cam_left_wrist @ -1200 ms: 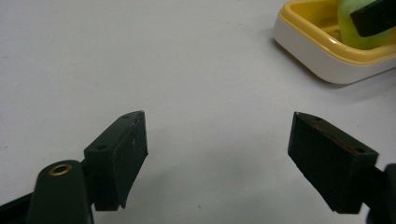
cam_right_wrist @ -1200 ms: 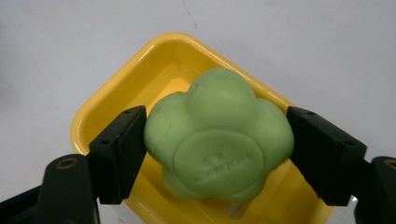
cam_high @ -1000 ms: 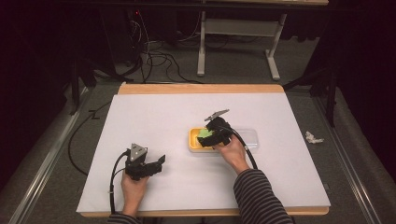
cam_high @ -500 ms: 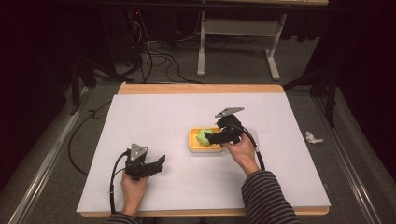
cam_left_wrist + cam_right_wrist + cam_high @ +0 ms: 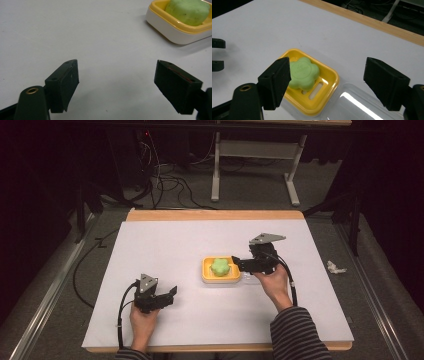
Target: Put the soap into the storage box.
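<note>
White table covering (image 5: pixel 165 245) fills the high view, where a yellow soap dish (image 5: pixel 220 270) holding green flower-shaped soap (image 5: pixel 219 266) sits mid-table, the right gripper (image 5: pixel 239 264) just beside it. Left gripper (image 5: pixel 116 82) view: jaws spread wide, empty. Right gripper view: jaws released above dish and a clear lid (image 5: pixel 359 107).

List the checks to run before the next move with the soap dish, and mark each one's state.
1. Green soap seated in the yellow dish: ok.
2. Right gripper open and holding nothing: ok.
3. Left gripper open, resting on the table apart from the dish: ok.
4. Clear lid off the dish, lying beside it under the right gripper: ok.
5. Whether the lid touches the dish rim: cannot tell.
6. White table around the dish free of other things: ok.
</note>
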Demonstrator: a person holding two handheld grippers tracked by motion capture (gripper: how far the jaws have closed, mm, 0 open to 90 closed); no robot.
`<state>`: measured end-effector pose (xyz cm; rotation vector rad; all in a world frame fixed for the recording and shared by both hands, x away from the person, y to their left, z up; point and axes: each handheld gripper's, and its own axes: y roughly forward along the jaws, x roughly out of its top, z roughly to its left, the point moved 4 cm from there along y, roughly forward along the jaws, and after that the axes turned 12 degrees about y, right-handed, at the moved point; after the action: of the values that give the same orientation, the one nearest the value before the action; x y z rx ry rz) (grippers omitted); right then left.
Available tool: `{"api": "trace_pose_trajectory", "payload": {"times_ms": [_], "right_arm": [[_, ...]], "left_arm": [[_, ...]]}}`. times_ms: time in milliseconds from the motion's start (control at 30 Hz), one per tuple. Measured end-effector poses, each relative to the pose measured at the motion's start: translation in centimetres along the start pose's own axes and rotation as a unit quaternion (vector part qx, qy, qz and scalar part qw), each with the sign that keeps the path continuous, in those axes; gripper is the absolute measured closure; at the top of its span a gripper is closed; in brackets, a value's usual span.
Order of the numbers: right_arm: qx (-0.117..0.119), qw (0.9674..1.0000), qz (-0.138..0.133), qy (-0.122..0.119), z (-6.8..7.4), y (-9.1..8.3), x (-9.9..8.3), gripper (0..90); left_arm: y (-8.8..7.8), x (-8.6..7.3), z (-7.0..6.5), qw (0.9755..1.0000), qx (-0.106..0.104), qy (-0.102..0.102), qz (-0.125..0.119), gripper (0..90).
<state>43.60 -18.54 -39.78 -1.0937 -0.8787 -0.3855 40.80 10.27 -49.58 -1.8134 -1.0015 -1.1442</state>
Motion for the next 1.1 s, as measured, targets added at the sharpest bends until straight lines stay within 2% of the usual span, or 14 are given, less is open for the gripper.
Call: {"api": "trace_pose_trajectory", "payload": {"times_ms": [333,567,767,933,1100], "right_arm": [[-0.007,0.9991,-0.033,0.023,-1.8,-2.4,-0.7,23.3],[-0.009,0.9984,-0.045,0.034,-2.9,-3.4,-1.5,23.8],[-0.019,0.9977,-0.047,0.045,-4.4,-4.2,-2.5,24.2],[-0.02,0.9965,-0.058,0.057,-4.9,-5.1,-3.0,24.4],[-0.023,0.9961,-0.063,0.057,-5.3,-5.7,-3.4,24.6]], "left_arm": [[0.0,0.0,0.0,1.0,0.0,0.001,0.0,20.5],[0.1,0.0,-0.1,1.0,0.001,0.001,0.001,20.6],[0.1,-0.1,-0.1,1.0,0.002,0.001,0.001,20.6],[0.1,-0.1,-0.1,1.0,0.002,0.002,0.001,20.6],[0.1,-0.1,-0.1,1.0,0.003,0.003,0.003,20.6]]}}
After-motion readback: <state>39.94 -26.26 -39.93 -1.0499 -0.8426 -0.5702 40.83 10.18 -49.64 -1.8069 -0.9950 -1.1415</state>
